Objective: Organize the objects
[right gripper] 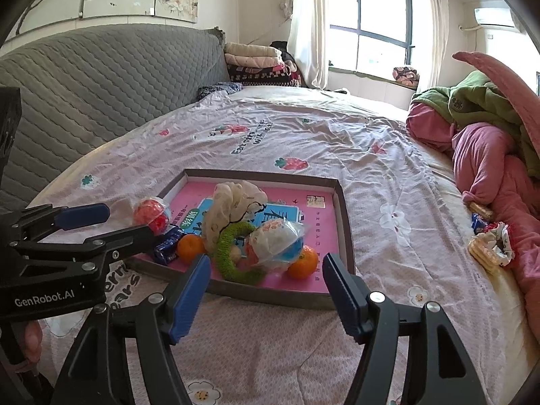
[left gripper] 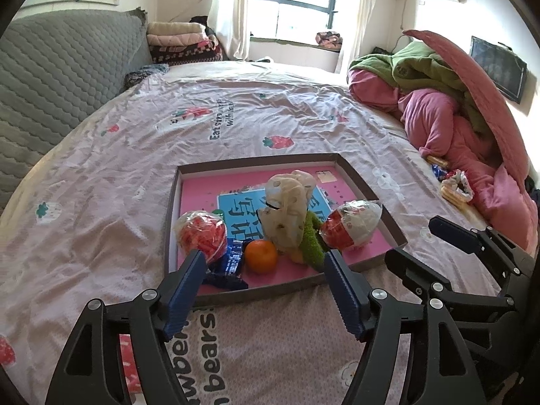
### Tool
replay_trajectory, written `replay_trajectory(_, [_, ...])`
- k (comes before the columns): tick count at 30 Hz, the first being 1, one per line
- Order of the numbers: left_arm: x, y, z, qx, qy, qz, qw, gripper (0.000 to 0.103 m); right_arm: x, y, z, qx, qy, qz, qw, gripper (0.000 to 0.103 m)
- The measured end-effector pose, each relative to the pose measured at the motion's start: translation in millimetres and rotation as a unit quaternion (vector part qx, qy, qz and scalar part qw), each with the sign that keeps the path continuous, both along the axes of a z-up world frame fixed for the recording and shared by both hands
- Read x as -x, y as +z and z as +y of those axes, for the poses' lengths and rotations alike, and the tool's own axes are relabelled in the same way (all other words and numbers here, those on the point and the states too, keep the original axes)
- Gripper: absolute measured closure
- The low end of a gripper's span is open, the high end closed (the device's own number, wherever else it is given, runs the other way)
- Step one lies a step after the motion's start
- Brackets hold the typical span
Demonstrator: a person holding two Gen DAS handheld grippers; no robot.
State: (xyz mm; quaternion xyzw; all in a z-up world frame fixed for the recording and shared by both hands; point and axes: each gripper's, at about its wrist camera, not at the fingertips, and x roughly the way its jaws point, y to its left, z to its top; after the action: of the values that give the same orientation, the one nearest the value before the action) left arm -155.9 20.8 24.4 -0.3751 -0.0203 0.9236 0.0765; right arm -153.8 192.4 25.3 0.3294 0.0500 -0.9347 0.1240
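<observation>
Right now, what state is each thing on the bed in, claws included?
Left claw: open, empty.
Right claw: open, empty.
Tray: flat on the bedsheet, holding items.
Green ring: in the tray, leaning on the cloth bag.
Cloth bag: in the tray, upright, crumpled.
Two oranges: in the tray, unpeeled.
Snack packets: outside the tray, beside the pink blanket.

From just behind my left gripper (left gripper: 265,263) and my right gripper (right gripper: 266,268), both fisheye cameras look forward and down across the bed (left gripper: 101,185), close to the shallow box (right gripper: 349,236); each view also catches the other gripper.
</observation>
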Motion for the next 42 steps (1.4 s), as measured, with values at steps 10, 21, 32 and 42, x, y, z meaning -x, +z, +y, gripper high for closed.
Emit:
replay_trajectory(10, [-18.3, 6.2, -6.0, 0.005, 0.011, 0.007, 0.9999, 0.025, -12.5, 9.2, 2.1, 0.008, 0.0, 0.003, 1.0, 0.028])
replay_trajectory(21, [-31.7, 6.0, -15.3, 0.016, 0.038, 0.006, 0.9991, 0.024, -23.1, 14.0, 1.0, 0.01, 0.002, 0.006, 1.0, 0.028])
replay_trajectory(32, [-43.0, 2.5, -20.5, 0.022, 0.059, -0.002, 0.998, 0.024, -37.3, 14.6, -0.4, 0.008, 0.0, 0.013, 1.0, 0.028])
replay_trajectory(42, [-57.3, 1.6, -19.6, 0.028, 0.061, 0.003, 0.9978, 0.024, -47.5, 13.6, -0.8, 0.016, -0.002, 0.021, 1.0, 0.028])
